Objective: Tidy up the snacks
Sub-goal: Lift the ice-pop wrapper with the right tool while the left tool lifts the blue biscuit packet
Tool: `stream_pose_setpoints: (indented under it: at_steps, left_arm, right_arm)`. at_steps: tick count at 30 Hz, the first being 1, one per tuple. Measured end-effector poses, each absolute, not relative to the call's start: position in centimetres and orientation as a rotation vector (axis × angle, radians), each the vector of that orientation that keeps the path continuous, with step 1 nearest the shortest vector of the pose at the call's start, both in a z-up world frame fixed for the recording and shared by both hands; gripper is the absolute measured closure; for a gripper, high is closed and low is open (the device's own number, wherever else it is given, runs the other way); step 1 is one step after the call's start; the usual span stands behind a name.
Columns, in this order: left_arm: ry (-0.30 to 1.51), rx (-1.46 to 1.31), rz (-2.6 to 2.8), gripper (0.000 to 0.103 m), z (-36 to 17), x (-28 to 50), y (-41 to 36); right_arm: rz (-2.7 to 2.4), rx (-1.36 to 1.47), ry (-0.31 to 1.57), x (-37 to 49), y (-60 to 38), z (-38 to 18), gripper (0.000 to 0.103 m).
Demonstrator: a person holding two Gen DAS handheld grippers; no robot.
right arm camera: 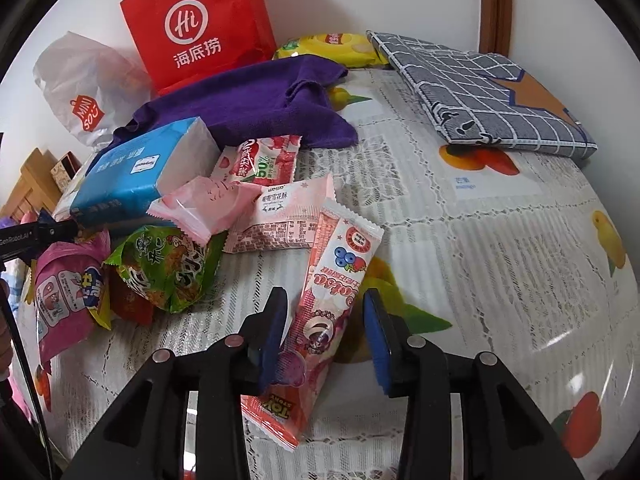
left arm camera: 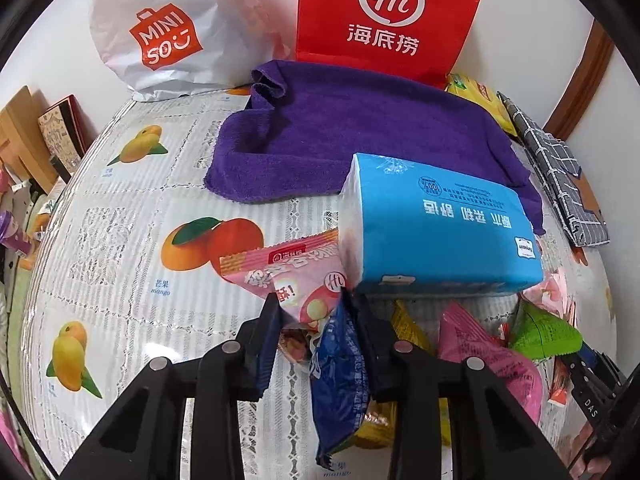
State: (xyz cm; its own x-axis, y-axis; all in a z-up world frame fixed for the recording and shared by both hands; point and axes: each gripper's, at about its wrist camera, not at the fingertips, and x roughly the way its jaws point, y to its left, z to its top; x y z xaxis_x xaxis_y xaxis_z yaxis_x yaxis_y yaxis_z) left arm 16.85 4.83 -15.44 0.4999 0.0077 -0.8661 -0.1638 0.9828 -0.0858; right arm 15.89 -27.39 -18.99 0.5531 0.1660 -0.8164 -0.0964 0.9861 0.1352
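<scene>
Two bags stand at the back against the wall: a red paper bag and, to its left, a white plastic bag. What either holds cannot be seen from here. In front of them a purple towel lies spread on the desk, which is covered by a lacy, fruit-printed cloth. A blue tissue pack rests with its far edge on the towel.

The snacks sit in a loose heap just beside the tissue pack: a green packet, a magenta packet and several pink wrappers. A yellow chip bag lies apart at the back, next to a grey checked cloth.

The left tongs are closed on a pink snack packet, with a dark blue packet crowded against them. The right tongs stand open around a long pink bar wrapper, its left pad touching, the right one clear.
</scene>
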Motion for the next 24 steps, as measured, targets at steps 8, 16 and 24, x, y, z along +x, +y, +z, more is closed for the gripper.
stream_pose_setpoints:
  at_steps: [8, 16, 24]
  left_arm:
    - [1.026, -0.179, 0.090, 0.077, -15.2, 15.4, 5.6]
    - [1.002, -0.226, 0.094, 0.079, -14.6, 13.2, 8.1]
    - [0.981, -0.257, 0.100, 0.079, -13.6, 11.0, 10.1]
  right_arm:
    - [0.131, 0.053, 0.970, 15.1, -26.9, -18.8, 0.083]
    - [0.132, 0.041, 0.949, 14.0, -25.8, -17.5, 0.084]
    - [0.155, 0.046, 0.911, 12.8, -24.2, -15.4, 0.084]
